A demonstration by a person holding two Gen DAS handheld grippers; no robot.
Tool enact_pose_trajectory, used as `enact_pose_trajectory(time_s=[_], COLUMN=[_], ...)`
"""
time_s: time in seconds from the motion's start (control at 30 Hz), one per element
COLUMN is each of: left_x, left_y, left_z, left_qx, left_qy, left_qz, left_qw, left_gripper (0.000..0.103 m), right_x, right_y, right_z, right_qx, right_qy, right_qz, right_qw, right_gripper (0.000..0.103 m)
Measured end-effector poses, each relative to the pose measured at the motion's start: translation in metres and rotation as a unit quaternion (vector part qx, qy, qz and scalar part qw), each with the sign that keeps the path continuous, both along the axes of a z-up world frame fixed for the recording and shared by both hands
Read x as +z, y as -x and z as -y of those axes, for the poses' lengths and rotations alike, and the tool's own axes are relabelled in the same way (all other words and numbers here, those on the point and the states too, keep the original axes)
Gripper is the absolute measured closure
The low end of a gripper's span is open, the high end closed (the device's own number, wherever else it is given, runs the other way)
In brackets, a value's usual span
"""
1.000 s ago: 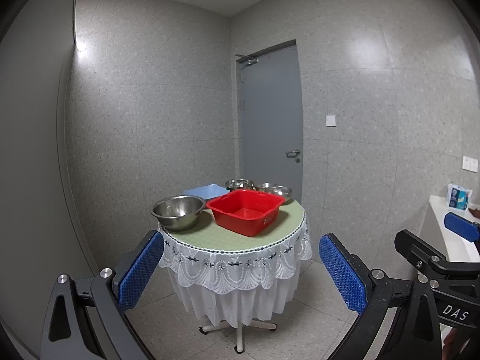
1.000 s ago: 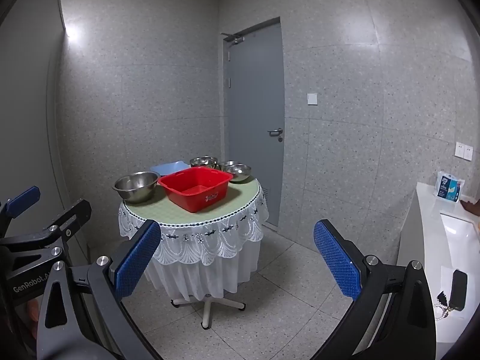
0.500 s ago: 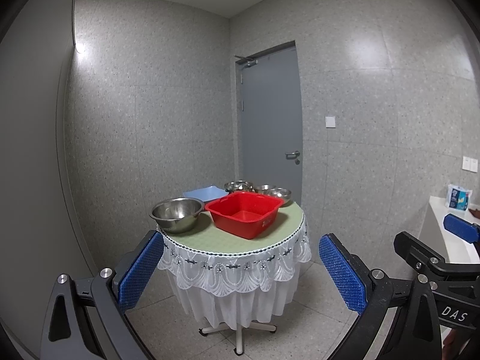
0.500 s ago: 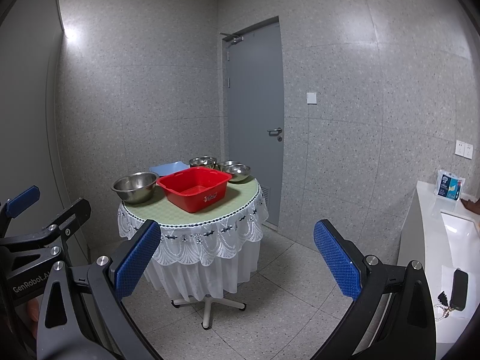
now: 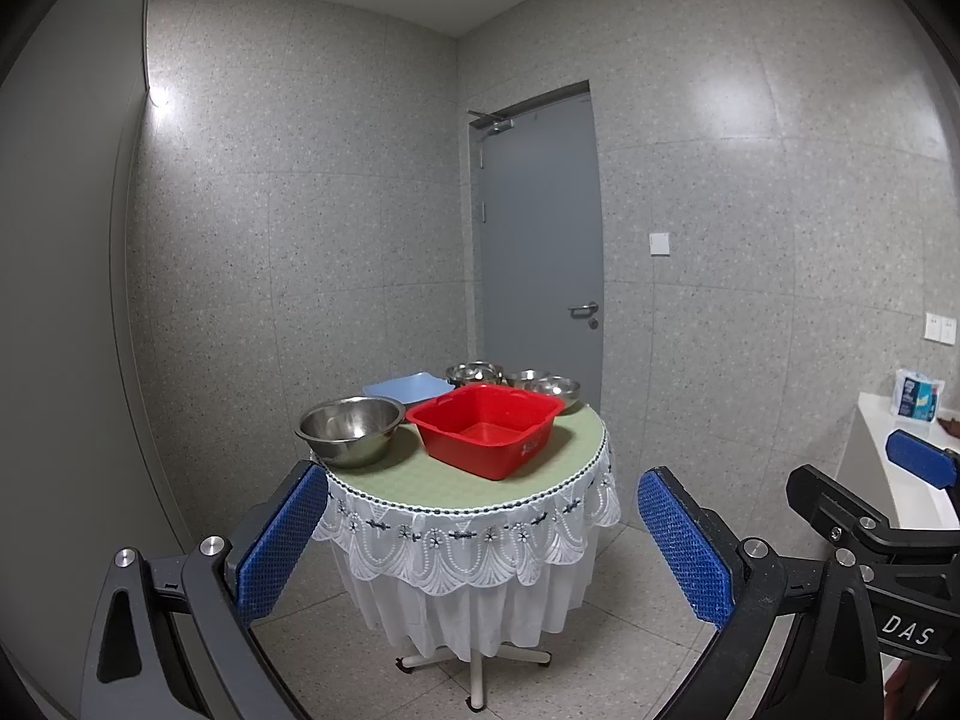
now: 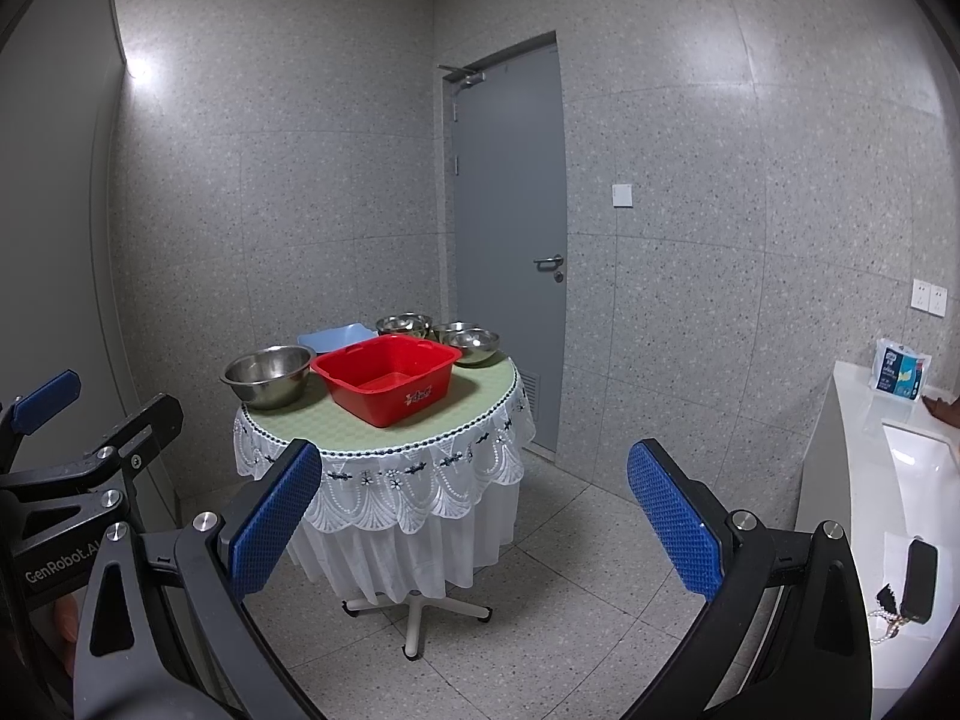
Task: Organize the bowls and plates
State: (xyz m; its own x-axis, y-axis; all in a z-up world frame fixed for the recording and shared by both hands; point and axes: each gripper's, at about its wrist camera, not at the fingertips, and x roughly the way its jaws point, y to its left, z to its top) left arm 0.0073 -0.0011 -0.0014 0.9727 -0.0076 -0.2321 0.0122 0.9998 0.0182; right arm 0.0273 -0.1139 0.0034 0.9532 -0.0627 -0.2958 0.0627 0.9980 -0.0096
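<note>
A round table with a green top and white lace cloth stands some way ahead. On it are a red plastic basin, a large steel bowl on the left, a light blue plate behind, and several smaller steel bowls at the back. My left gripper and right gripper are open, empty and well short of the table.
A grey door is behind the table. A white counter with a sink, a tissue pack and a key fob runs along the right. Tiled floor surrounds the table's pedestal foot.
The table sits slightly lower in the left wrist view one second ago than now; the left gripper has tilted a little. The right view is nearly unchanged. Both grippers stay open.
</note>
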Motion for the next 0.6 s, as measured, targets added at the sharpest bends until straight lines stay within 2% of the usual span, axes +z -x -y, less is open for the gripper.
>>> enact_pose_trajectory(time_s=[0.6], left_x=[0.01], left_y=[-0.011], left_z=[0.005], left_qx=[0.005], left_qy=[-0.002], left_qz=[-0.009], left_qw=[0.9999], left_gripper=[0.001], right_x=[0.007], right_y=[-0.012], right_z=[0.006], right_qx=[0.005], right_qy=[-0.004], right_qz=[-0.009], right_qw=[1.0], right_gripper=[0.0])
